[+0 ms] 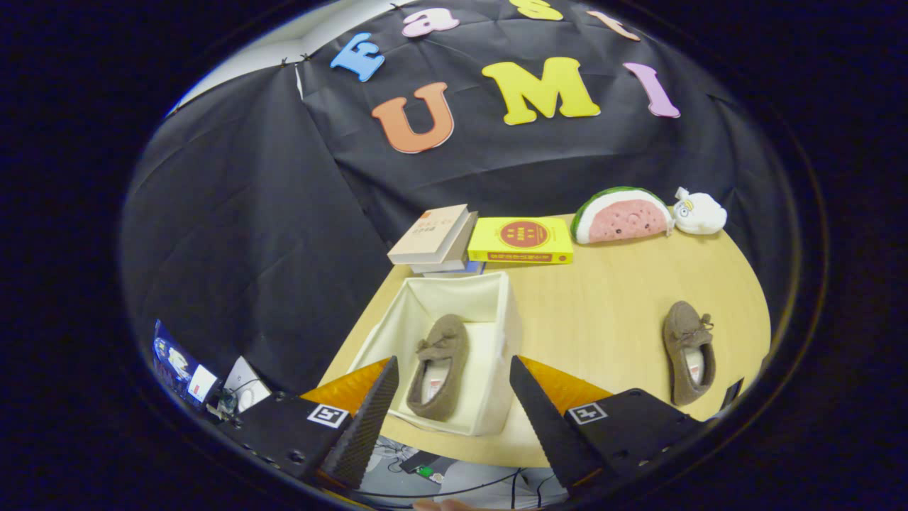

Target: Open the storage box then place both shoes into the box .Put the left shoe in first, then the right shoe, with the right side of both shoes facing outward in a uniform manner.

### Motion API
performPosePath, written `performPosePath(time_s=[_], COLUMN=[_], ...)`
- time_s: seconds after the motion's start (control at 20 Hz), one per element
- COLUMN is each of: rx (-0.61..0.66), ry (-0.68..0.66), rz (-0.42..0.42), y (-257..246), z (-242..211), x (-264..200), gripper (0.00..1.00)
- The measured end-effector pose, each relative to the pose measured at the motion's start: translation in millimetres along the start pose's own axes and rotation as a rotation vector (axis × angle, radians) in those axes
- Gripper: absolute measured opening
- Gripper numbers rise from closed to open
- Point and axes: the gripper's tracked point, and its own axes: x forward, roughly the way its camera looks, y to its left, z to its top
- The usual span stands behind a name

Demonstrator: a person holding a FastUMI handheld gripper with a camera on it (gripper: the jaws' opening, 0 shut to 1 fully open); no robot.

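So the gripper (pixel 450 404) is spread wide apart with nothing held, its fingers (pixel 369 419) hanging above the near end of the open storage box (pixel 496 312). One brown shoe (pixel 440 365) already lies inside the box, showing right between the fingers. The other shoe (pixel 689 351) sits out on the wooden surface (pixel 603 298), well apart from the box off to the right. Further back there's a stack of books (pixel 436 238), a yellow book (pixel 521 240), a watermelon plush (pixel 621 215) and a small white plush (pixel 699 213).
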Motion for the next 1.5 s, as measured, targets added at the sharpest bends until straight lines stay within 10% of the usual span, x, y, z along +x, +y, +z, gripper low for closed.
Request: performPosePath(time_s=[1.3, 1.5], rx=[0.031, 0.014], ry=[0.271, 0.347], rz=[-0.426, -0.43], y=[-388, -397], z=[-68, -80], x=[1, 15], gripper=[0.96, 0.77])
